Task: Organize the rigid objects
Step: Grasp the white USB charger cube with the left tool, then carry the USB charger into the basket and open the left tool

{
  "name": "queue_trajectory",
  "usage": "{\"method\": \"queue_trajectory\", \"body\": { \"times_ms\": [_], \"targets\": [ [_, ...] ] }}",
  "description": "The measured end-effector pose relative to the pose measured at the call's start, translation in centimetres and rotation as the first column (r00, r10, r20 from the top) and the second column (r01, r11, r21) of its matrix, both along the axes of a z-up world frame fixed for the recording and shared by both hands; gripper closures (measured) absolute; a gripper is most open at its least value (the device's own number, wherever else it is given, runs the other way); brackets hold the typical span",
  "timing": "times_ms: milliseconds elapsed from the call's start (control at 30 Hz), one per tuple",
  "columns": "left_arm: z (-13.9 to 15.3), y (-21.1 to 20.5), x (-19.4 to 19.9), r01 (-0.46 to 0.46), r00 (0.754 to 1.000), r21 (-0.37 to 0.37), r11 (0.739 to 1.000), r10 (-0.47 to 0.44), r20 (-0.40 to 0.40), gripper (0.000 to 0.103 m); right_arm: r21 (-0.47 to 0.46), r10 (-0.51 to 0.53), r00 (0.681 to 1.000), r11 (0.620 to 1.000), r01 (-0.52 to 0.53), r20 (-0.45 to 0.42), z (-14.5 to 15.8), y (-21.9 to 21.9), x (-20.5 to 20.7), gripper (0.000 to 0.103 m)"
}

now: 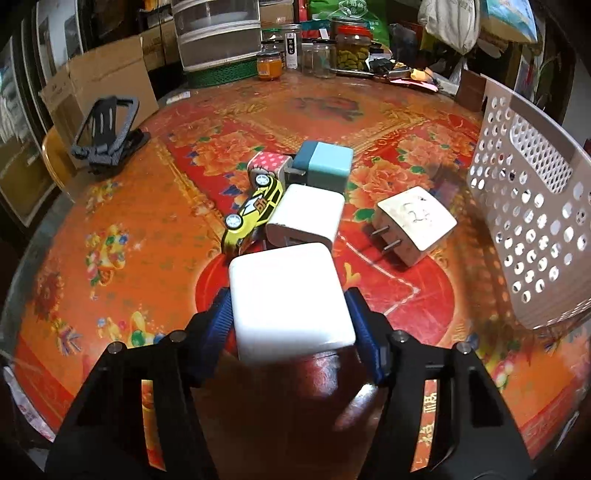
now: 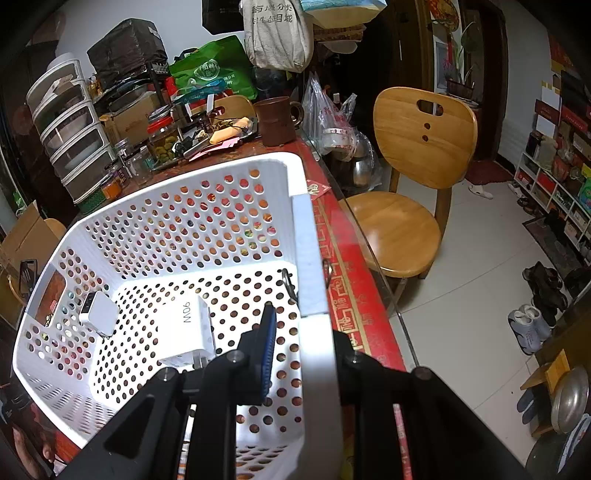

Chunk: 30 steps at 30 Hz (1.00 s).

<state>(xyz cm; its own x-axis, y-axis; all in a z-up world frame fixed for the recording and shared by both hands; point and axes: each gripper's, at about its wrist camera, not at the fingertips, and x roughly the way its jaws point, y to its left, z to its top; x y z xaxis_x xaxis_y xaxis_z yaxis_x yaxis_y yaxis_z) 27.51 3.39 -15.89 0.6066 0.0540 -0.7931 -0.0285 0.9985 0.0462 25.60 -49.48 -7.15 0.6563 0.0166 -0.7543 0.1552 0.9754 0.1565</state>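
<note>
Left gripper (image 1: 291, 306) is clasping a large white square charger block (image 1: 290, 302), apparently just touching the pads, beside the white perforated plastic basket (image 1: 532, 206). Right gripper (image 2: 306, 343) is clamping the basket's rim.

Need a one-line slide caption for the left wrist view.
Left gripper fingers close on a white charger on the floral table, perforated basket at right.

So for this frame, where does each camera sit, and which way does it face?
Left wrist: on the left gripper, angled down at the table; its fingers clamp a white charger.
Right wrist: on the right gripper, angled down, gripping the white basket wall.
Shared: the basket, the jar of green pickles and the drawer unit.
</note>
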Motion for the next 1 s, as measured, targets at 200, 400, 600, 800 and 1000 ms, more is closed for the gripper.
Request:
{"method": "queue_trajectory", "body": {
  "times_ms": [200, 400, 600, 800, 1000],
  "targets": [
    [1.0, 0.5, -1.2, 0.017, 0.998, -0.038, 0.999, -0.015, 0.065, 0.047, 0.001, 0.001, 1.000, 1.000, -0.001, 0.001, 0.0, -0.1, 0.0, 0.084],
    [2.5, 1.4, -2.1, 0.004, 0.995, -0.036, 0.999, 0.000, 0.104, 0.049, 0.003, 0.001, 1.000, 1.000, -0.001, 0.001, 0.0, -0.1, 0.0, 0.084],
    [4.4, 2.1, -3.2, -0.001, 0.987, -0.027, 1.000, 0.005, 0.159, 0.049, 0.005, 0.001, 1.000, 1.000, -0.001, 0.001, 0.1, -0.1, 0.0, 0.084],
    [7.7, 1.5, -3.8, 0.000, 0.975, 0.006, 1.000, -0.001, 0.223, 0.049, 0.011, 0.002, 1.000, 1.000, -0.002, 0.004, 0.1, -0.1, -0.1, 0.084],
    [11.2, -0.3, -2.9, 0.000, 0.964, 0.100, 0.995, -0.026, 0.266, 0.049, 0.016, 0.005, 1.000, 1.000, -0.005, 0.006, 0.1, -0.1, -0.1, 0.083]
  ]
}}
